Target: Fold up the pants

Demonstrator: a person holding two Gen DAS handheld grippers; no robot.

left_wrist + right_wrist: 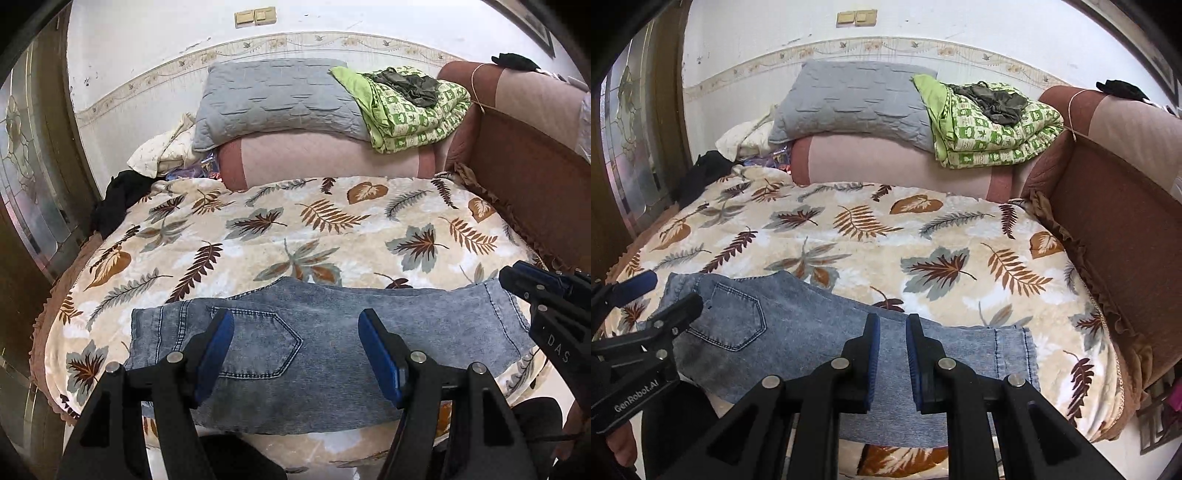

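Folded jeans (295,354) flat on leaf-print blanket (258,236).

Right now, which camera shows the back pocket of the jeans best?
The left wrist view: the back pocket lies large and central between the open fingers, stitching clear. The right wrist view shows the same pocket smaller, off to the left, near the left hand-held gripper.
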